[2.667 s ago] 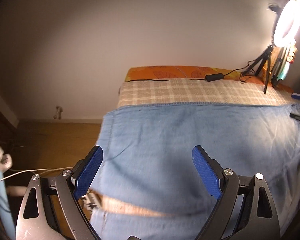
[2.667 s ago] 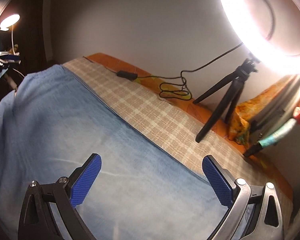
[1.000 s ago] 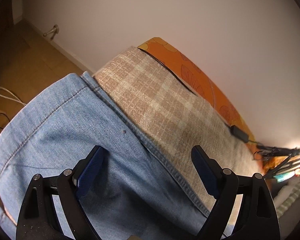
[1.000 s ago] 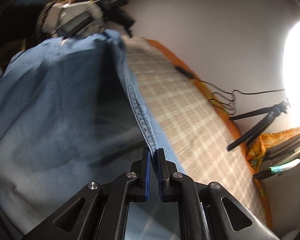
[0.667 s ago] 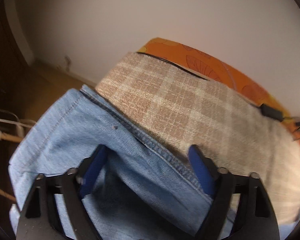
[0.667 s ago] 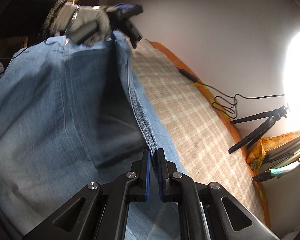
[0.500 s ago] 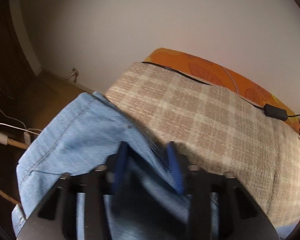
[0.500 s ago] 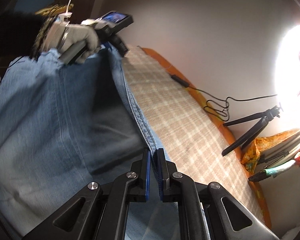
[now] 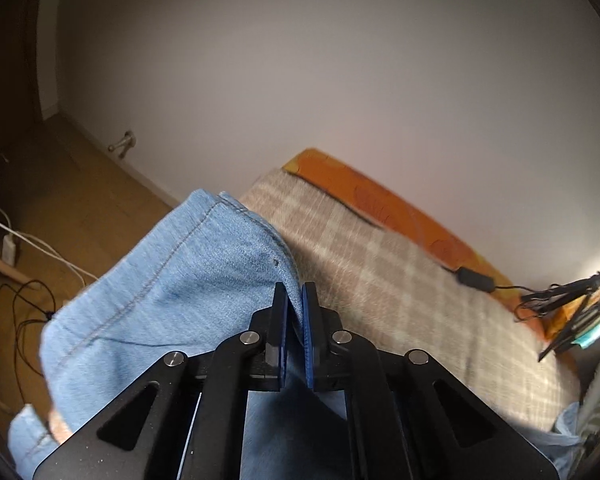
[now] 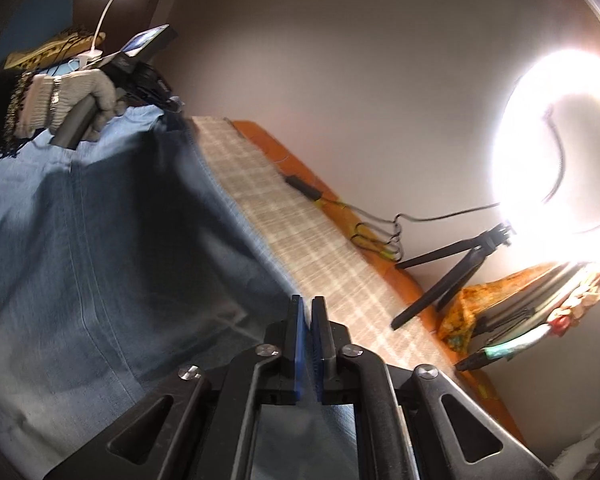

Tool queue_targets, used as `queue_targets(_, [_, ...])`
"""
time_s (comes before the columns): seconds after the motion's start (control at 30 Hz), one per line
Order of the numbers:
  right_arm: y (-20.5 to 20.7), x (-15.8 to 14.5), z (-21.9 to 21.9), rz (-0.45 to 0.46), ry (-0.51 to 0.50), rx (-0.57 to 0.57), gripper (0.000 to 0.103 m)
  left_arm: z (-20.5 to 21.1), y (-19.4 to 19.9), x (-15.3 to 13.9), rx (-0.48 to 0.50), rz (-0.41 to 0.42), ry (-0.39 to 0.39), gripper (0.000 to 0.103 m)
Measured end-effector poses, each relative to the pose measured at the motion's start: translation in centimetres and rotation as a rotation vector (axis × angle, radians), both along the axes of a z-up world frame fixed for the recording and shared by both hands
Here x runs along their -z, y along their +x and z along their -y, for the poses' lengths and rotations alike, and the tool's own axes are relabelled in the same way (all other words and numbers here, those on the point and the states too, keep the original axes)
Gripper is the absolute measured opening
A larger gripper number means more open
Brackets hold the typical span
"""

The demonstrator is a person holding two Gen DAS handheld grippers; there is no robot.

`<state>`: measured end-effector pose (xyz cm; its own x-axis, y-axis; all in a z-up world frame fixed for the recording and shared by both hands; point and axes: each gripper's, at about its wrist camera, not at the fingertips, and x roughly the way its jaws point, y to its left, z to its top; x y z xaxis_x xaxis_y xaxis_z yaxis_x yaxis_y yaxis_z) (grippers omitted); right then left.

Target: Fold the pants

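Light blue denim pants [image 9: 172,280] lie on a plaid-covered bed [image 9: 400,280]. My left gripper [image 9: 294,292] has its jaws closing, blue pads pressed on the pants' far seamed edge near a corner, which is lifted off the bed. My right gripper [image 10: 307,304] is shut on the same long edge of the pants [image 10: 80,240], its jaws still squeezing closed. In the right wrist view a gloved hand [image 10: 72,96] holds the left gripper [image 10: 156,84] at the far end of that raised edge. The denim sags in shadow between the two grips.
A bright ring light [image 10: 560,140] on a black tripod [image 10: 452,272] stands on the bed's far right by the wall. A black power adapter [image 9: 472,276] and cable lie along the orange strip [image 9: 380,200]. Cables [image 9: 20,240] trail over the wooden floor at left.
My left gripper has gone from wide open to shut on the pants' edge and lifted it. The right gripper stayed shut on the edge and rose a little.
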<state>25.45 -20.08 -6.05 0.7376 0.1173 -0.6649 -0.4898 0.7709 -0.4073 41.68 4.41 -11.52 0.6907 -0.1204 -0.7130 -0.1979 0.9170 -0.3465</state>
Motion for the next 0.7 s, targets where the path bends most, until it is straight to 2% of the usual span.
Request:
queue_targets(0.1, [-0.5,-1.5,0.2,0.013,0.019,0.003,0.000,-0.8,-0.9,-1.0,0.020,0.020,-0.010,0.004])
queue_targets(0.2, [-0.2,-1.6,0.4,-0.036,0.044,-0.018,0.000,-0.9,-1.9,-1.0,0.039,0.011,0.011,0.004])
queue_targets(0.23, [0.3,-1.2,0.6,-0.094,0.075,-0.039,0.000,-1.0,-2.1,-0.8,0.037,0.007,0.009,0.004])
queue_targets(0.3, [1.5,0.0,0.8,-0.218,0.148,-0.067,0.023,-1.1,-2.2,-0.3,0.028,-0.001,-0.009,0.004])
queue_targets(0.33, [2.0,0.8,0.9,-0.267,0.173,-0.080,0.041,-1.2,-2.5,-0.2,0.022,-0.001,-0.022,0.004])
queue_targets(0.37, [2.1,1.4,0.7,-0.292,0.180,-0.091,0.042,-1.3,-2.7,-0.1,0.020,-0.001,-0.024,0.004])
queue_targets(0.53, [2.6,5.5,-0.8,-0.369,0.078,-0.135,0.052,-1.2,-2.9,-0.6,0.028,0.008,-0.012,0.004])
queue_targets(0.7, [3.5,8.7,-1.3,-0.350,-0.056,-0.101,0.050,-1.0,-3.0,-0.7,0.036,0.007,0.004,0.004])
